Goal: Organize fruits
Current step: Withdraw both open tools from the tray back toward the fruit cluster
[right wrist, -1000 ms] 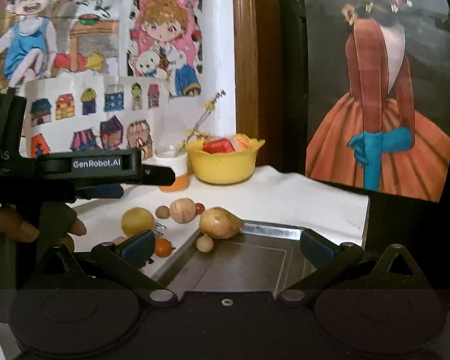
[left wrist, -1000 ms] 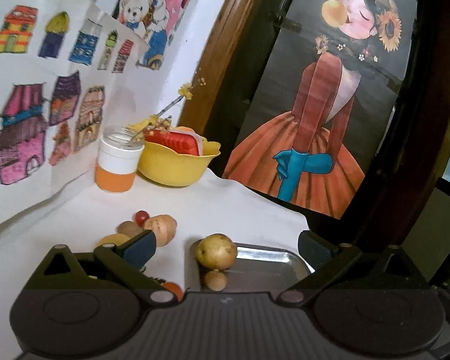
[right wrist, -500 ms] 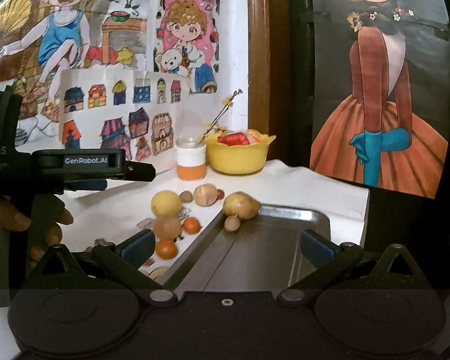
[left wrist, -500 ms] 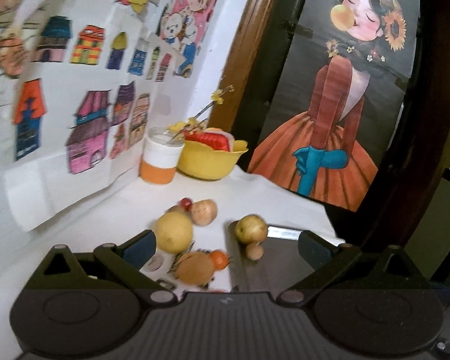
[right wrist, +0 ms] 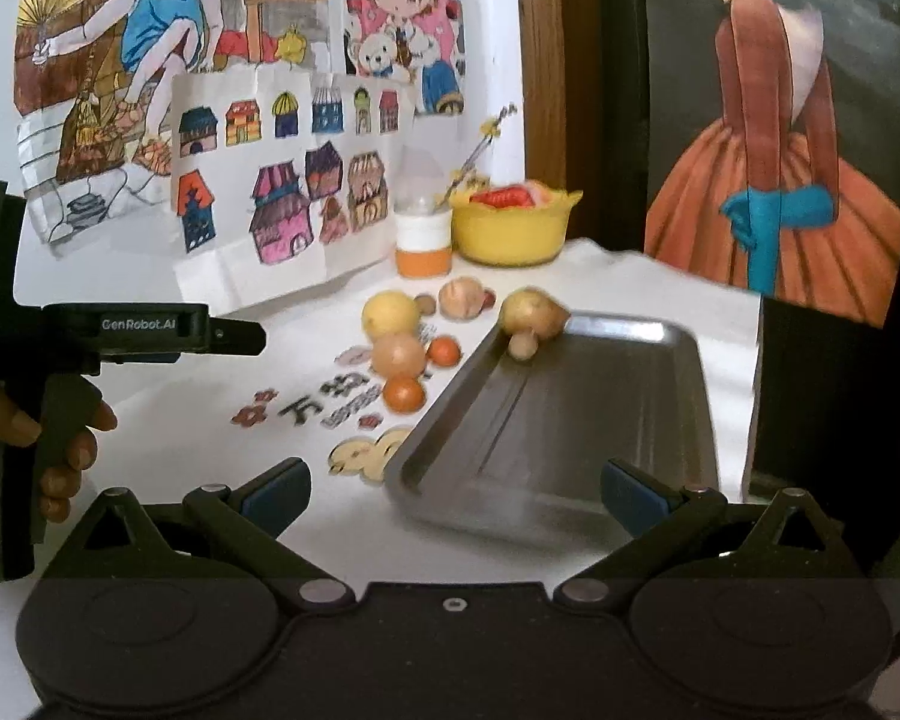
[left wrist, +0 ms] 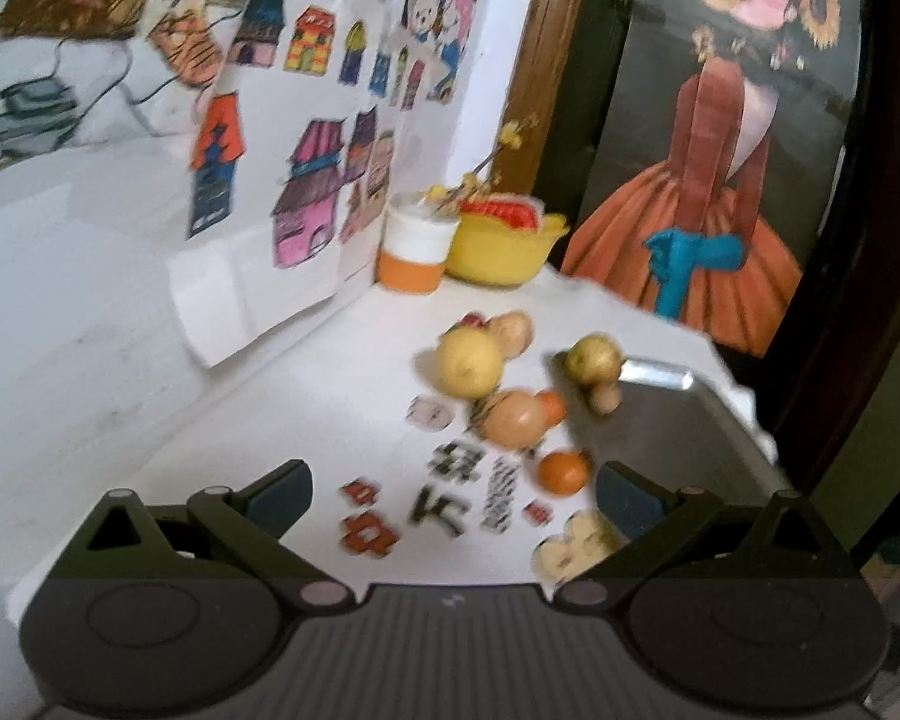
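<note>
Both grippers, left (left wrist: 453,495) and right (right wrist: 455,489), hang with fingers wide apart, empty. 2 fruits sit in the shallow steel tray (right wrist: 600,408). Next, I judge, comes grasping the round yellow fruit (right wrist: 390,315).

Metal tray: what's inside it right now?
Two pieces sit in the metal tray at its far left corner: a yellowish pear-like fruit and a small round tan one touching it. The rest is bare metal; the near edge is hidden behind the right gripper.

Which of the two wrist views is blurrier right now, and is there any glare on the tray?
Left wrist view: clearly blurrier, with the fruits like the yellow fruit and the table print smeared by motion. Right wrist view: sharper, only slightly soft at the metal tray near edge. Glare: a bright highlight on the tray's far rim in both views. Both views: fisheye bending at the edges.
</note>
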